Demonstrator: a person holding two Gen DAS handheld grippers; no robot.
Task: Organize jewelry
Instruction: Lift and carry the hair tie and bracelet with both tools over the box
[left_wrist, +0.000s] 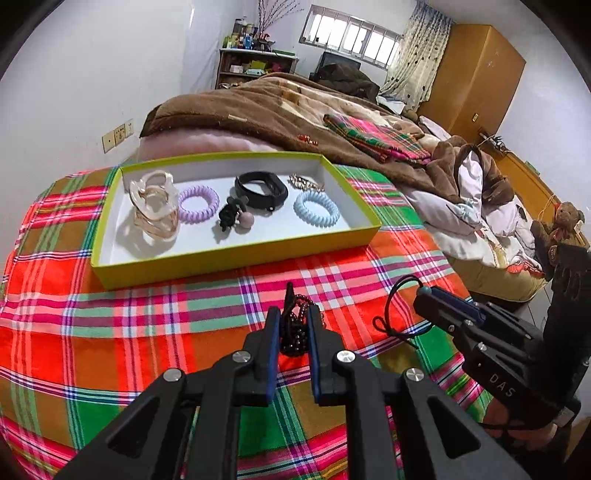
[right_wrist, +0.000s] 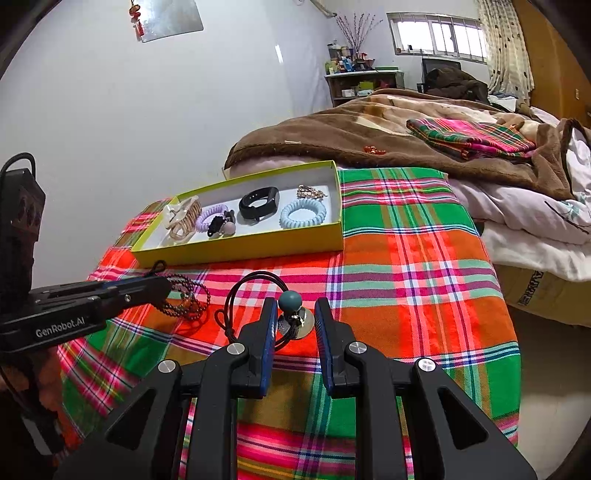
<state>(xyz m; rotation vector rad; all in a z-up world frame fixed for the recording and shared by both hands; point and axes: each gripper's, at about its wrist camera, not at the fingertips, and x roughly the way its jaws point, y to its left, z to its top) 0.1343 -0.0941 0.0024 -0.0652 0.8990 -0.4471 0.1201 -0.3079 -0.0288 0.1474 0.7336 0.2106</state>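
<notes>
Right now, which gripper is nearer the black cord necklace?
Right. The right gripper has the black cord necklace's pendant between its jaws; the left gripper is beside it, shut on the dark bead bracelet.

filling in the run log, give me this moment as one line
left gripper: shut on dark bead bracelet | right gripper: shut on ball hair tie | yellow tray: neither item in it yet

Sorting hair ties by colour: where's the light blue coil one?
In the yellow tray, right end, lies the light blue coil tie, beside the black band.
</notes>
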